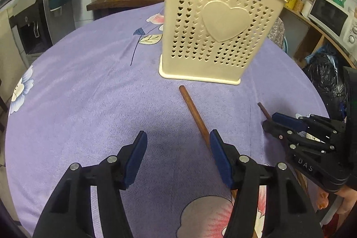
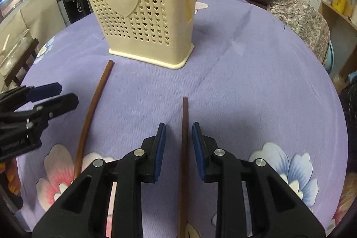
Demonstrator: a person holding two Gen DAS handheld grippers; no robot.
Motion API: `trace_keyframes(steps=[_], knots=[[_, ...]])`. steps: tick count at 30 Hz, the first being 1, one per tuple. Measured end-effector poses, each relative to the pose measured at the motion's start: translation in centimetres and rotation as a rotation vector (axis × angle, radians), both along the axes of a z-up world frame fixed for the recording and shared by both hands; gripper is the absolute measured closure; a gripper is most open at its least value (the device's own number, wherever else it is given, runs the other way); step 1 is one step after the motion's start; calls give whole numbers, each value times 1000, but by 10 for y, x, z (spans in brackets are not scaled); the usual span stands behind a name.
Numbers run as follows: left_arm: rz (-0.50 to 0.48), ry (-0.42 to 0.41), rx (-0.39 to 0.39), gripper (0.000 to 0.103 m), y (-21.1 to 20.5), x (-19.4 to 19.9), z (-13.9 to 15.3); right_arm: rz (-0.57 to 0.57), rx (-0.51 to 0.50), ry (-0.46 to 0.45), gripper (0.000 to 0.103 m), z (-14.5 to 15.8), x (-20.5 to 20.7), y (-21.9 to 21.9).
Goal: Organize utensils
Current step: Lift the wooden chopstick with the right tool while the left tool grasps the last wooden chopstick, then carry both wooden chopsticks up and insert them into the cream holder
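1. The cream utensil holder [image 1: 214, 32] is standing upright on the purple floral tablecloth [image 1: 89, 93], and you are working just in front of its base. If you are lifting a stick steeply toward its rim, you are risking a knock that tips it, since it looks tall and light.
2. Your left gripper [image 1: 178, 155] is hovering with its jaws spread wide and gripping nothing. The left wooden chopstick [image 1: 194, 115] is lying on the cloth in front of the holder, running under the right-hand finger [image 1: 219, 157] rather than between the two. Closing from here, you are likely pinching air or pushing the stick sideways; whether that finger is touching it, I cannot tell.
3. Your right gripper [image 2: 178, 146] is straddling the right wooden chopstick [image 2: 184, 126], which is lying further from the holder, its tip pointing toward the base. The jaws are standing partly open, each blue pad [image 2: 161, 144] showing a narrow gap to the stick, so nothing is being held yet.
4. Squeezing this far back along a thin round stick, you are risking it rolling or swinging down once lifted.
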State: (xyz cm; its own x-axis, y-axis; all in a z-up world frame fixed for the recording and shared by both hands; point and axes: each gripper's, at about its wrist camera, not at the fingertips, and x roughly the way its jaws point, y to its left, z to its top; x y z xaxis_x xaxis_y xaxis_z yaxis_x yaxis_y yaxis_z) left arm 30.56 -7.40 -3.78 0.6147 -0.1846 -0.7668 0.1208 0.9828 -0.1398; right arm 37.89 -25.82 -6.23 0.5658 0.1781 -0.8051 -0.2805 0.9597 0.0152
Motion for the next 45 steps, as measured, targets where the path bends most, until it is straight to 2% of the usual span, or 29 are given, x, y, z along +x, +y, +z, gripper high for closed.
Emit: trace_keyframes(steps=[4, 8, 10, 13, 16, 19, 21, 24, 27, 31, 37, 45], knots=[[-1, 7, 4, 47, -6, 9, -1, -22, 22, 10, 97, 0, 8, -4], [0, 14, 32, 47, -17, 20, -3, -31, 73, 33, 97, 1, 11, -13], [6, 33, 36, 48, -21, 29, -7, -38, 75, 35, 97, 1, 12, -12], [47, 16, 55, 50, -26, 38, -8, -45, 71, 34, 97, 0, 13, -13], [80, 28, 80, 56, -34, 48, -8, -62, 75, 36, 97, 0, 14, -13], [95, 35, 127, 67, -43, 54, -8, -76, 78, 34, 97, 0, 16, -14], [93, 28, 162, 79, -48, 55, -9, -82, 74, 31, 97, -1, 15, -13], [91, 30, 170, 92, -53, 55, -9, -99, 81, 27, 97, -1, 15, -14], [71, 28, 181, 92, -60, 55, -8, -111, 99, 22, 97, -2, 13, -15], [40, 32, 110, 93, -52, 49, -4, -123, 153, -14, 97, 8, 6, -22], [-45, -93, -14, 94, -27, 16, 33, -111, 262, -91, 97, 38, -19, -35], [-148, -329, -55, 95, 19, -50, 99, -97, 366, -248, 97, 100, -74, -57]])
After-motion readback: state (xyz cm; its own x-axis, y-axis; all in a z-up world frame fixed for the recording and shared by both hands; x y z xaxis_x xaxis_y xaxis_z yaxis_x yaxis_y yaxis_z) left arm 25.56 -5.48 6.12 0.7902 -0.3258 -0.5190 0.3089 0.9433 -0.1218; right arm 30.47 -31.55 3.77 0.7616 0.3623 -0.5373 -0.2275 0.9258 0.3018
